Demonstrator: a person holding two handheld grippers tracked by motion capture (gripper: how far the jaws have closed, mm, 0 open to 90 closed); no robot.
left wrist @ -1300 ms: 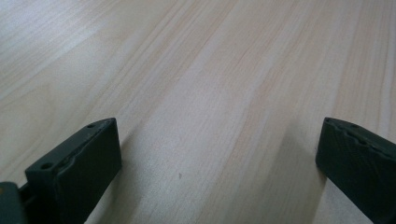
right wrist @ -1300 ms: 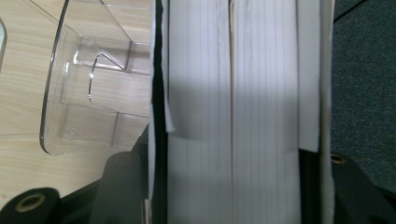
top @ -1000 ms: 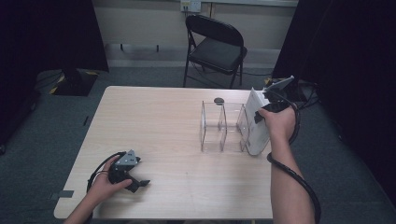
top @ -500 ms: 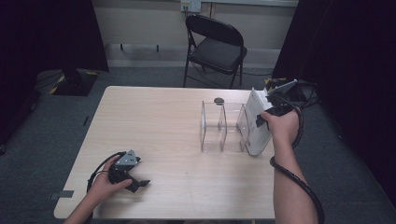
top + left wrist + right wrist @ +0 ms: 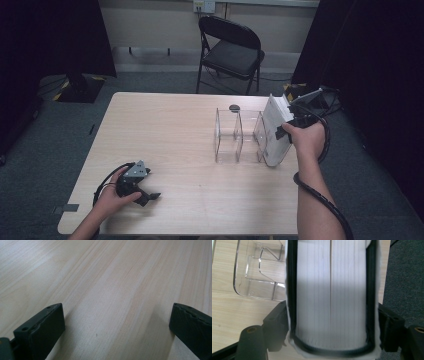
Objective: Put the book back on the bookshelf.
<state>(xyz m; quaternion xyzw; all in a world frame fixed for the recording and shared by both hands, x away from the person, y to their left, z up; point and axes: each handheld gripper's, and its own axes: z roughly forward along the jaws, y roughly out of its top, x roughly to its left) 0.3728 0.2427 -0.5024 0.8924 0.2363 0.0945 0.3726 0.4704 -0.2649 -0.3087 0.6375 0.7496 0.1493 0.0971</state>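
A thick white book (image 5: 274,125) with black cover edges stands leaning in the rightmost slot of a clear acrylic holder (image 5: 235,136) on the right of the table. My right gripper (image 5: 281,133) straddles the book from the right side. In the right gripper view the book's page edge (image 5: 332,290) lies between the jaws of the right gripper (image 5: 332,315). Those jaws have just been opening, and the pads sit close beside the covers. The holder (image 5: 257,272) shows at upper left there. My left gripper (image 5: 150,197) rests open on the table at front left, with bare wood between its jaws (image 5: 116,325).
A small dark round object (image 5: 234,107) lies behind the holder. The holder stands near the table's right edge (image 5: 295,200), with grey carpet beyond. A black folding chair (image 5: 231,52) stands past the far edge. Bare wood (image 5: 165,135) spans the middle and left of the table.
My right hand has shifted slightly toward the near side along the book. The book keeps its lean in the slot. The left gripper has not moved.
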